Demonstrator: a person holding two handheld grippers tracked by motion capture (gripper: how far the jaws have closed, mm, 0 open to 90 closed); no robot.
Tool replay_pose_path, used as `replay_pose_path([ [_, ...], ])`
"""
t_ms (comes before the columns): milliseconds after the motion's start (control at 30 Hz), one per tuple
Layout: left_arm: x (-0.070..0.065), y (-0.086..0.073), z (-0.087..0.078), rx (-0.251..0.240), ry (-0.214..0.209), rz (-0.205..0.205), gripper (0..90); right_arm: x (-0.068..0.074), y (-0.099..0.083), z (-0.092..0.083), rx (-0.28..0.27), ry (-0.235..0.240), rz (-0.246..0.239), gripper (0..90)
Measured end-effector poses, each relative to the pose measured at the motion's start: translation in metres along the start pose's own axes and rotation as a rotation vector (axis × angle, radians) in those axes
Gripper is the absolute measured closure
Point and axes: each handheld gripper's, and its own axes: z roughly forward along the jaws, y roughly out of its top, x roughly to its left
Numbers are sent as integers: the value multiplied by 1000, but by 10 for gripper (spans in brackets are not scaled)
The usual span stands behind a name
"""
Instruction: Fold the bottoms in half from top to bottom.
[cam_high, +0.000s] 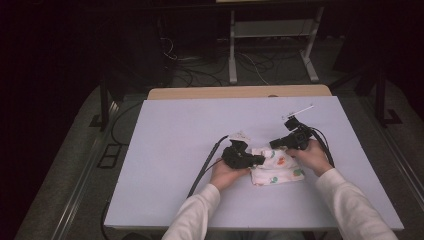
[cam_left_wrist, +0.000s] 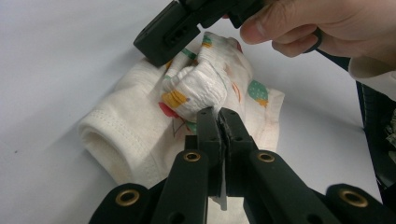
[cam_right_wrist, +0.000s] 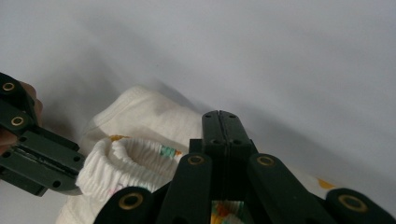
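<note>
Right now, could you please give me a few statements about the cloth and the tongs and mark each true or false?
1. The cloth lies on the table. True.
2. The left tongs stand wide open. False: they are shut on the cloth's bunched band.
3. The cloth is plain black. False: it is white with coloured prints.
4. The right tongs are shut. True; cloth shows between their arms lower down.
5. The cloth hangs over the table's edge. False: it lies well inside it.

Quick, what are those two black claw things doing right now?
Left gripper: shut on the ribbed band of the patterned cloth.
Right gripper: shut, pinching the same cloth.
</note>
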Motion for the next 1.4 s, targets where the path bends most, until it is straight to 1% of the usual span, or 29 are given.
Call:
replay_pose_path([
  [100,0,0,0,3,-8,-6,872,-1,1,3,28,10,6,887],
  [200,1,0,1,7,-9,-7,869,1,2,7,59,19,0,887],
  [267,0,-1,1,9,-13,-6,856,1,2,8,68,25,-4,887],
  [300,0,0,0,7,-17,-8,813,1,2,9,72,28,-1,887],
  [333,-1,0,0,2,-17,-9,747,1,1,9,77,28,-2,888],
  [400,-2,0,-2,-11,-16,-6,674,1,1,8,84,32,-1,887],
  [467,-4,1,-4,-16,16,5,592,2,0,6,81,40,-1,887],
  [500,-5,2,-5,-21,25,9,567,2,0,5,79,44,0,888],
  [567,-5,3,-8,-35,39,2,514,3,0,2,78,53,-5,888],
  [633,-4,4,-11,-53,36,-6,470,5,-1,0,83,59,-1,887],
  [700,-3,6,-13,-67,50,-18,432,6,-2,-2,85,63,-1,888],
  [767,0,6,-16,-78,52,-28,394,7,-3,-4,89,68,1,888],
  [867,2,6,-18,-87,67,-40,358,9,-6,-6,88,78,5,888],
  [967,5,7,-18,-95,73,-53,333,12,-11,-10,82,87,3,888],
  [1167,9,6,-18,-104,86,-69,268,22,-19,-21,64,104,-5,888],
  [1333,11,7,-19,-109,112,-81,208,29,-28,-26,55,103,-17,888],
  [1400,12,7,-20,-111,123,-84,201,31,-33,-28,51,100,-19,888],
])
